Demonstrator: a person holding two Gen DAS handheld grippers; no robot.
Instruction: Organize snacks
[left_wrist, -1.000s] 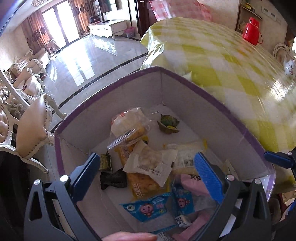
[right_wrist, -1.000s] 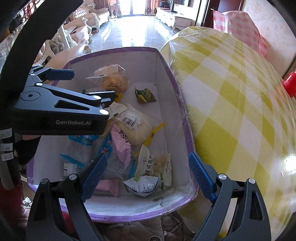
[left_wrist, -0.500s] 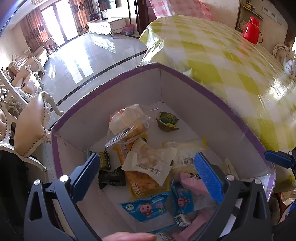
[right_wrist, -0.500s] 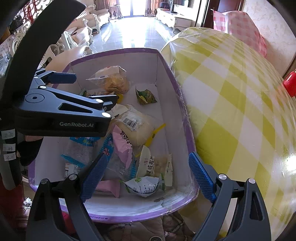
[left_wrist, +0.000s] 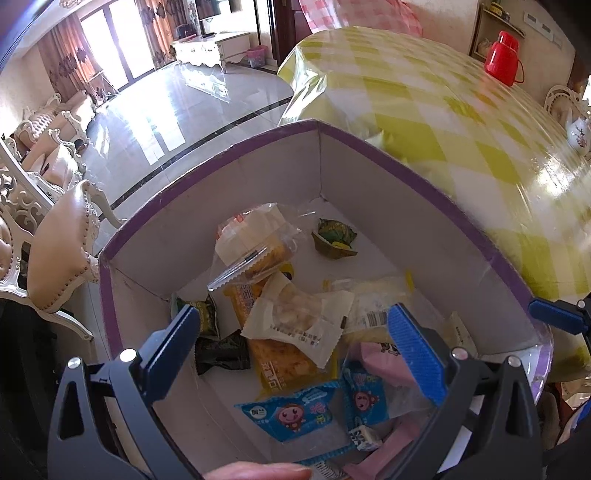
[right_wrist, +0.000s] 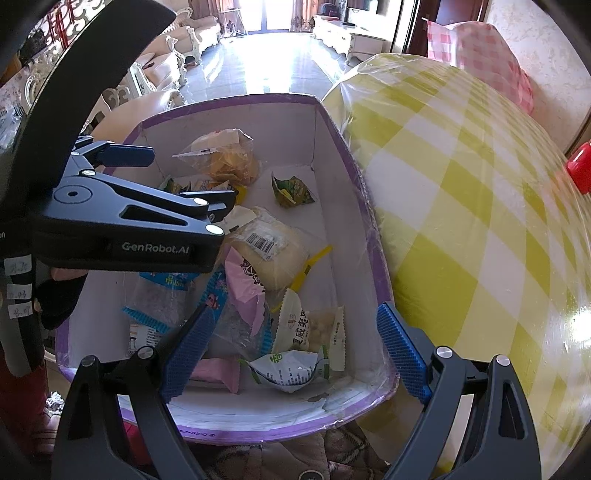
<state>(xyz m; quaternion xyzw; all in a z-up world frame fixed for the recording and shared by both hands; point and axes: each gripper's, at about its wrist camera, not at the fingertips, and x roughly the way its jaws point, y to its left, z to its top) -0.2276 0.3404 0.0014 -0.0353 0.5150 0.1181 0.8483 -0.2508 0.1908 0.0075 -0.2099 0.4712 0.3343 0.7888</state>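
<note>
A white cardboard box with a purple rim (left_wrist: 229, 147) (right_wrist: 229, 101) holds several wrapped snacks. Among them are a white nut packet (left_wrist: 299, 317), a green packet (left_wrist: 334, 240) (right_wrist: 291, 188), a clear bag of yellow pastries (left_wrist: 251, 243) (right_wrist: 225, 158), blue cartoon packets (left_wrist: 291, 413), a pink packet (right_wrist: 243, 291) and a pale bag with a barcode (right_wrist: 269, 254). My left gripper (left_wrist: 291, 328) (right_wrist: 188, 177) hovers open over the box's left side, holding nothing. My right gripper (right_wrist: 293, 325) is open above the near end of the box, also holding nothing.
A round table under a yellow-and-white checked cloth (left_wrist: 443, 110) (right_wrist: 461, 203) sits right of the box, with a red thermos (left_wrist: 502, 55) and a teapot (left_wrist: 580, 133) at its far side. A padded chair (left_wrist: 59, 251) stands left. A person's finger (left_wrist: 258, 470) shows at the bottom edge.
The left wrist view has drifted slightly, so the box's far corner sits a little higher in the frame. Both grippers stay open and the snacks have not moved.
</note>
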